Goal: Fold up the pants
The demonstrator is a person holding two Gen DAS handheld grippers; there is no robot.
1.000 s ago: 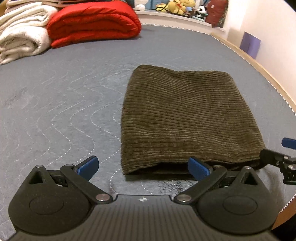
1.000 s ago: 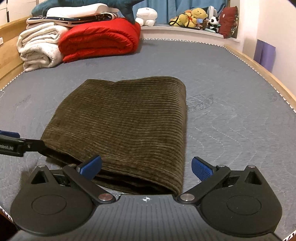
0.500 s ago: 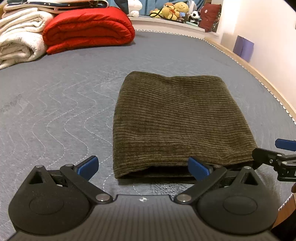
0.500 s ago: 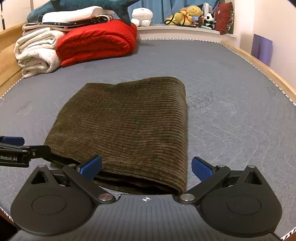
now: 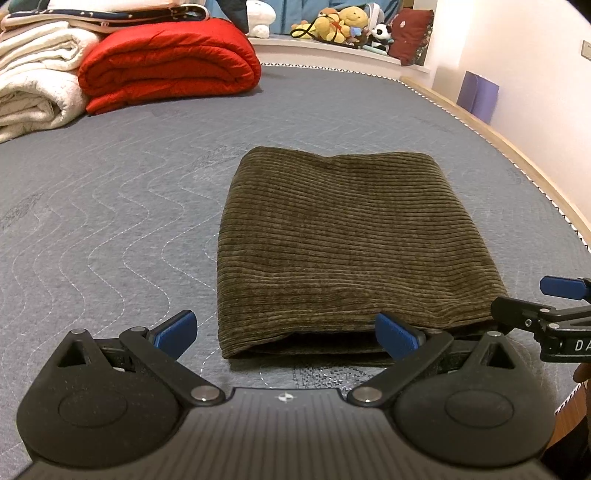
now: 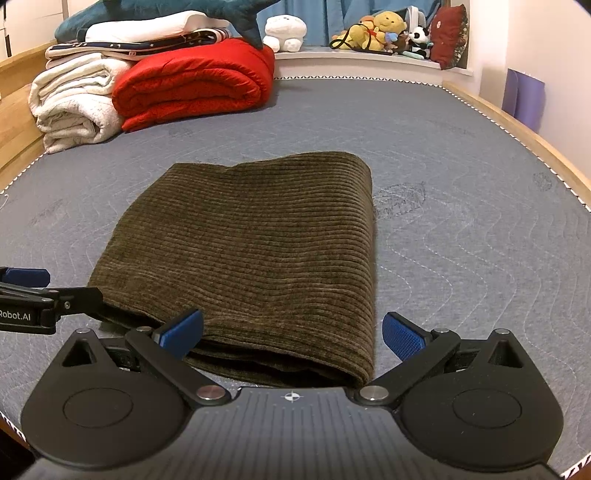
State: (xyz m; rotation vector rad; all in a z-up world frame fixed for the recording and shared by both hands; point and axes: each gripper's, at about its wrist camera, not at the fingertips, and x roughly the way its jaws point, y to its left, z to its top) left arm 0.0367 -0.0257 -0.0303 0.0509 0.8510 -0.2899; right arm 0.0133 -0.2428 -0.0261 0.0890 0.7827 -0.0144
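Left wrist view: folded pants [image 5: 351, 251] lie flat on the bed [image 5: 110, 206]. Left hand-held gripper [image 5: 284, 332] released, fingers spread at the near hem, holding nothing. Right hand-held gripper [image 6: 291, 334] likewise released at the pants' near right corner. Only the right wrist view shows the shark toy [image 6: 166, 9] atop the stacked bedding.

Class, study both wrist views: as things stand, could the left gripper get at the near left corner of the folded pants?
Probably yes. The left gripper is open, and the pants' near left corner lies between its fingers on the bare mattress, with nothing in between. The right gripper sits at the other corner, clear of it.
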